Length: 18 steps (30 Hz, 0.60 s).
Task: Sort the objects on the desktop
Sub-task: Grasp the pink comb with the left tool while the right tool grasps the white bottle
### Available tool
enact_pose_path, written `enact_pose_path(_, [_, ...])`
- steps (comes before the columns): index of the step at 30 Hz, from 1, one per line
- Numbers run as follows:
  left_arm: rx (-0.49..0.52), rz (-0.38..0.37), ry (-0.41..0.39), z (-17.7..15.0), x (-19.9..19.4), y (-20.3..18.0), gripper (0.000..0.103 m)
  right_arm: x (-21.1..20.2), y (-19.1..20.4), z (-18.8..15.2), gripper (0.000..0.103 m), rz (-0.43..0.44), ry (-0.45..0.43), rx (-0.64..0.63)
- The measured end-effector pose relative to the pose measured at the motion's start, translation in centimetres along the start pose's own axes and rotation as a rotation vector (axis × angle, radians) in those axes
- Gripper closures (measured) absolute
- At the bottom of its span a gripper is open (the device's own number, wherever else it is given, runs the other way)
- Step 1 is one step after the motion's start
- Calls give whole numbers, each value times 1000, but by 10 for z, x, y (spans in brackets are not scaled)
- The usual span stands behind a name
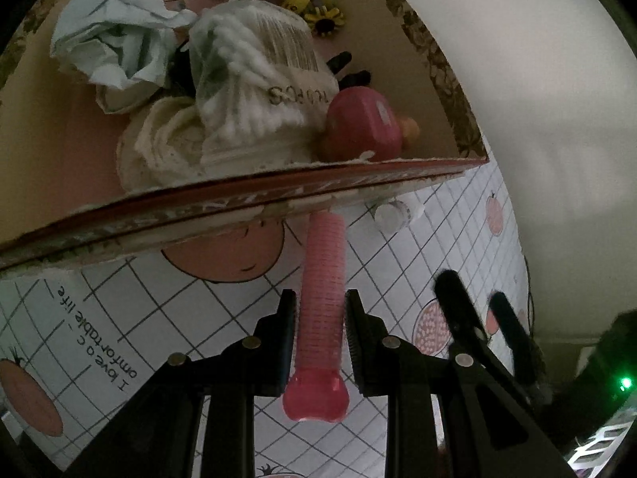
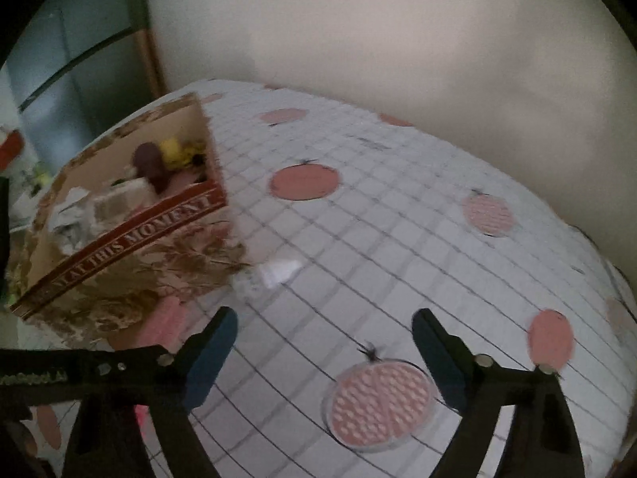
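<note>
We hold a pink roller (image 1: 321,290) in our left tongs (image 1: 320,318), just short of the box (image 1: 247,195).

Its far end reaches under the box's near wall, above the table (image 1: 398,263). Our right tongs (image 2: 324,352) stand wide with nothing between them, over the checked cloth (image 2: 398,219). The box holds a cotton-swab bag (image 1: 254,91), crumpled paper (image 1: 115,44) and a pink case (image 1: 364,123). A small white scrap (image 2: 280,271) lies beside the box.

A home, it seems: the table (image 2: 398,215) wears a checked cloth printed with pink fruit, set against a plain pale wall (image 2: 398,40), and a grey fridge-like cabinet (image 2: 79,63) stands at ten o'clock in the right wrist view.
</note>
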<state>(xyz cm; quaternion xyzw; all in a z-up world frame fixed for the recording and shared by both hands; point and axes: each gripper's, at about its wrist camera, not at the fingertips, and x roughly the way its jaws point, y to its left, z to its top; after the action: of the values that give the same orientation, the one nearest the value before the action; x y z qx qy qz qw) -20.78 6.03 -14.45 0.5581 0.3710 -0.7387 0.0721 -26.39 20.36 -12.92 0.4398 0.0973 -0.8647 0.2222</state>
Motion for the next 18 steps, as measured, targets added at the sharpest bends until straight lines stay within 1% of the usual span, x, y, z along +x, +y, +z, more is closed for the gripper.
enact_pose_path(4, [-18, 2, 6, -1, 1, -2, 78, 14, 5, 5, 19, 61, 4, -56])
enact_pose_path(7, [-31, -6, 13, -2, 3, -3, 78, 23, 10, 7, 21, 91, 9, -84])
enact_pose_path(9, [-46, -18, 20, -2, 5, -3, 78, 29, 10, 10, 22, 102, 10, -89])
enact_pose_path(13, [-62, -31, 28, -2, 6, -4, 78, 38, 13, 12, 28, 122, 20, -106])
enact_pose_path(15, [-72, -37, 28, -2, 5, -4, 78, 42, 13, 14, 28, 125, 25, -109])
enact_pose_path(18, [-78, -42, 30, -3, 5, -6, 78, 49, 10, 16, 28, 149, 38, -79])
